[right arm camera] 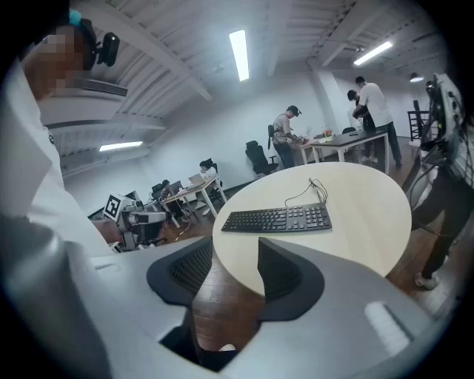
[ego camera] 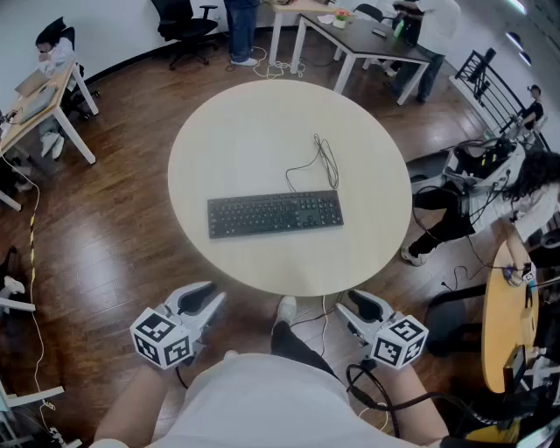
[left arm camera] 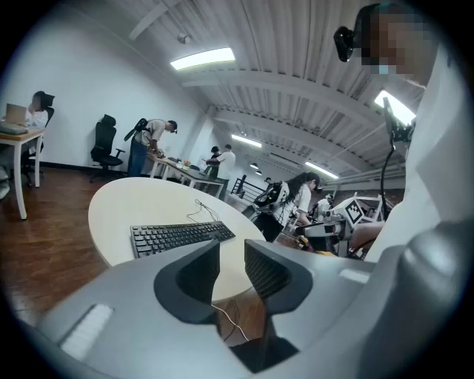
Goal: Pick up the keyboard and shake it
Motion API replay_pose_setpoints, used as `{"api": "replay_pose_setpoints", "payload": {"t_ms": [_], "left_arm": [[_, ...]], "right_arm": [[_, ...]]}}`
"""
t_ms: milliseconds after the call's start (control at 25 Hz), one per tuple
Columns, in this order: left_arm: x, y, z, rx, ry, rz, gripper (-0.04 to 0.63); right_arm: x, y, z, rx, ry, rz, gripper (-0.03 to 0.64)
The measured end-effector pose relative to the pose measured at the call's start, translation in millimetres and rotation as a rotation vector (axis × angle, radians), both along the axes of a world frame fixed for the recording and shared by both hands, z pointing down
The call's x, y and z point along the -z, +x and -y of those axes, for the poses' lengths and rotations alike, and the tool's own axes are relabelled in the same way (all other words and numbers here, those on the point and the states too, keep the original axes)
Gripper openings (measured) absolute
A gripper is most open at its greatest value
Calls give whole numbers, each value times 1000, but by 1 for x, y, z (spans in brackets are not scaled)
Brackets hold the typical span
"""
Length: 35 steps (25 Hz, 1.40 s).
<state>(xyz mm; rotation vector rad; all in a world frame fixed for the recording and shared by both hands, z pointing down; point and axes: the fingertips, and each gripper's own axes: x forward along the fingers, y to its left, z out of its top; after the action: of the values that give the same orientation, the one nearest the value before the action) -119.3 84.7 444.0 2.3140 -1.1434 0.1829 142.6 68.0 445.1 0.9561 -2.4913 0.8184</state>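
A black keyboard (ego camera: pixel 275 213) lies flat near the middle of the round beige table (ego camera: pixel 254 131), and its thin cable (ego camera: pixel 322 160) curls away toward the far side. Both grippers hang below the table's near edge, well short of the keyboard. My left gripper (ego camera: pixel 213 296) has its jaws shut with only a narrow slit between them and nothing held. My right gripper (ego camera: pixel 350 302) stands open and empty. The keyboard (left arm camera: pixel 181 237) appears beyond the left gripper (left arm camera: pixel 232 244) in the left gripper view. In the right gripper view the keyboard (right arm camera: pixel 278 219) lies ahead of the right gripper (right arm camera: pixel 235 243).
Wooden floor surrounds the table. A person with dark hair (ego camera: pixel 525 179) stands close to the table's right side beside other equipment. Desks (ego camera: pixel 367 39), an office chair (ego camera: pixel 188 22) and more people are at the back, and a desk (ego camera: pixel 39 96) stands at the far left.
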Motion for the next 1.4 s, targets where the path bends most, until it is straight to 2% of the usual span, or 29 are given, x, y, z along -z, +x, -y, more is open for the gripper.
{"api": "replay_pose_setpoints", "payload": {"t_ms": [240, 400, 520, 640, 800, 1040, 1160, 1400], "left_arm": [[-15, -3, 67, 88, -58, 21, 108], [-38, -12, 91, 145, -124, 51, 109], [-63, -22, 111, 150, -200, 58, 120], [-89, -48, 130, 145, -281, 78, 142], [-125, -86, 144, 150, -418, 87, 163], [-169, -116, 164, 121, -603, 119, 196], [-179, -110, 168, 113, -646, 86, 207], [-186, -98, 166, 106, -682, -7, 216]], "right_arm": [[-26, 38, 87, 92, -69, -31, 202], [-57, 61, 130, 158, -164, -25, 198], [-78, 75, 163, 164, -225, -42, 200], [-95, 72, 191, 178, -285, -61, 204], [-120, 70, 213, 174, -396, -71, 202], [-150, 69, 244, 171, -486, -121, 214], [-163, 71, 251, 181, -543, -143, 224], [-176, 60, 255, 203, -630, -97, 229]]}}
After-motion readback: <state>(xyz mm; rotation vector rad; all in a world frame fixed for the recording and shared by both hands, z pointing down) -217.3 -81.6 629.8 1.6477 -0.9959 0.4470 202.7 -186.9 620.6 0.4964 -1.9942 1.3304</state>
